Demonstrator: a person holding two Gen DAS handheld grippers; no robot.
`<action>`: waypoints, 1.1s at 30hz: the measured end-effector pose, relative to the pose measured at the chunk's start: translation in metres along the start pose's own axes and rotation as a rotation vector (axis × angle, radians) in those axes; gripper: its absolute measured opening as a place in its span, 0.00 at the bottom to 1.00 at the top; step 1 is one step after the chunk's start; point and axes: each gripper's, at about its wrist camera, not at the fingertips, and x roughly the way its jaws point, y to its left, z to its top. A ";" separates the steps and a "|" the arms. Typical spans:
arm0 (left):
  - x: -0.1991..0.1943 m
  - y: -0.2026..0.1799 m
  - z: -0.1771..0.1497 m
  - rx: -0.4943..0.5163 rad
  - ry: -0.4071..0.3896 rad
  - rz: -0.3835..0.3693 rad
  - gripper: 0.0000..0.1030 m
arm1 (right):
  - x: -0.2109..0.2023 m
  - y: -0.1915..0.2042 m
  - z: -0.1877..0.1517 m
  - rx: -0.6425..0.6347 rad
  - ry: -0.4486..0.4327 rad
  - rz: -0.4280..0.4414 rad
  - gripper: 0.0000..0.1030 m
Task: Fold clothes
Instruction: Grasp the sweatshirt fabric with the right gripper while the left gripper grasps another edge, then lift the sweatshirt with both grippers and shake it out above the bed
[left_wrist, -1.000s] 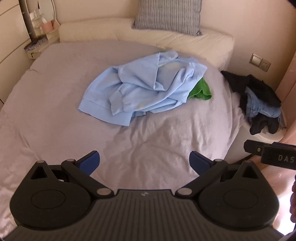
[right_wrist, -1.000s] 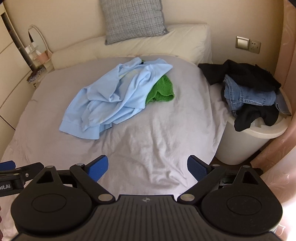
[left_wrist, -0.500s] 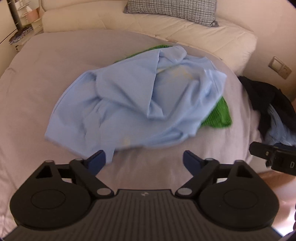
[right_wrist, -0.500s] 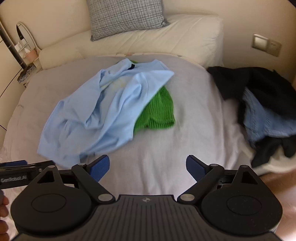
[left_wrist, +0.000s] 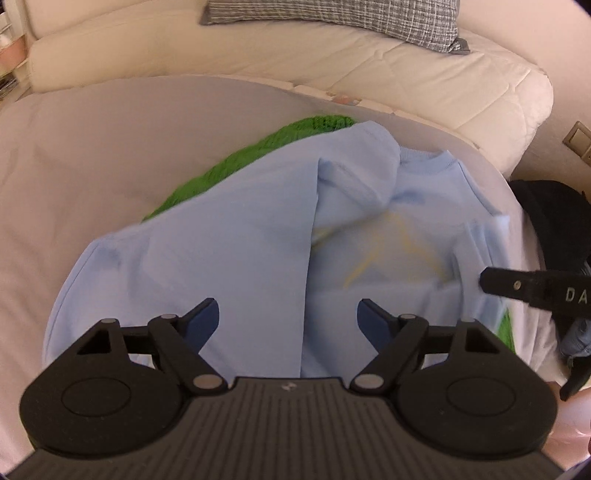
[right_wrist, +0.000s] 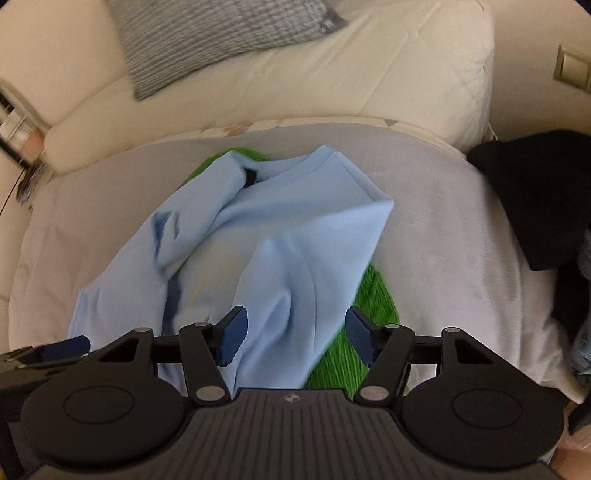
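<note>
Light blue sweatshirt (left_wrist: 236, 251) with faint yellow print on the front. Bright green knit garment (right_wrist: 354, 332) beneath. Pale grey-lilac bedsheet (left_wrist: 92, 177). Cream quilted headboard cushion (left_wrist: 424, 81). Grey-and-white checked pillow (left_wrist: 351, 14). Black garment (right_wrist: 535, 192) and blue denim (right_wrist: 583, 332) at the right edge. Black gripper bodies with dark blue finger pads (left_wrist: 203, 321), (right_wrist: 232, 332). Beige wall switch (right_wrist: 572, 70).

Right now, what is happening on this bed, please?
A person holds tongs in each hand over a crumpled light blue sweatshirt on the bed, with a green knit garment under it. The left tongs stand open over the cloth. The right tongs are closing around a fold but do not yet pinch it. No fold is made yet.
</note>
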 end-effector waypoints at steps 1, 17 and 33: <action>0.008 0.000 0.005 0.011 0.001 -0.002 0.77 | 0.007 0.000 0.004 0.003 0.006 -0.003 0.61; 0.002 0.037 0.004 0.033 -0.109 0.074 0.02 | 0.026 0.016 0.010 -0.095 -0.068 -0.067 0.11; -0.296 0.129 -0.154 -0.286 -0.499 0.297 0.02 | -0.155 0.142 -0.053 -0.421 -0.414 0.348 0.08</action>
